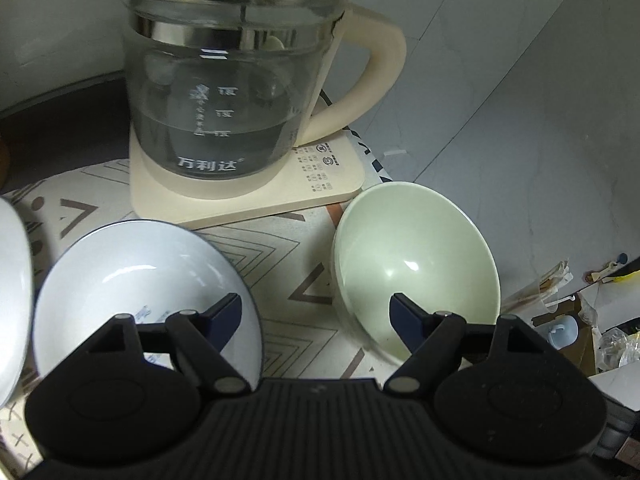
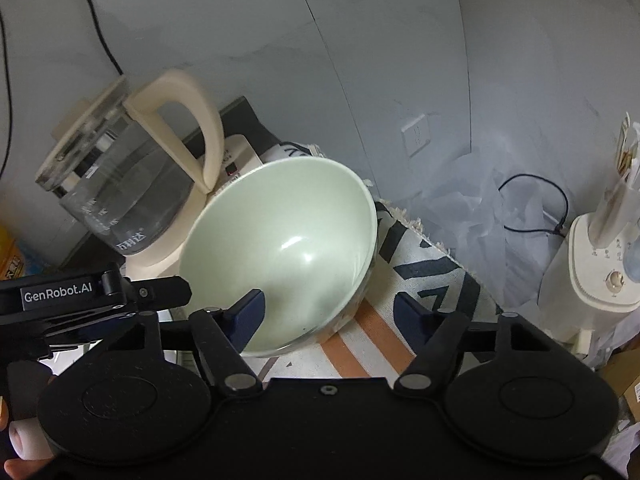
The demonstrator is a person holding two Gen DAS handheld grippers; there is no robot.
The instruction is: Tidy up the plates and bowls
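Note:
A pale green bowl (image 1: 412, 264) sits on the patterned cloth at the right, near the table's edge. It also shows in the right wrist view (image 2: 288, 248). A white bowl with a dark rim (image 1: 140, 280) sits to its left. My left gripper (image 1: 316, 308) is open, hovering over the cloth between the two bowls. My right gripper (image 2: 330, 308) is open, its jaws either side of the green bowl's near rim, with the left finger (image 2: 250, 312) inside the bowl. Whether it touches the bowl, I cannot tell.
A glass kettle (image 1: 224, 80) on a cream base (image 1: 256, 196) stands just behind the bowls. Another white dish (image 1: 12, 280) lies at the far left. The patterned cloth (image 2: 424, 276) ends at the table edge on the right. A cream appliance (image 2: 596, 272) stands below.

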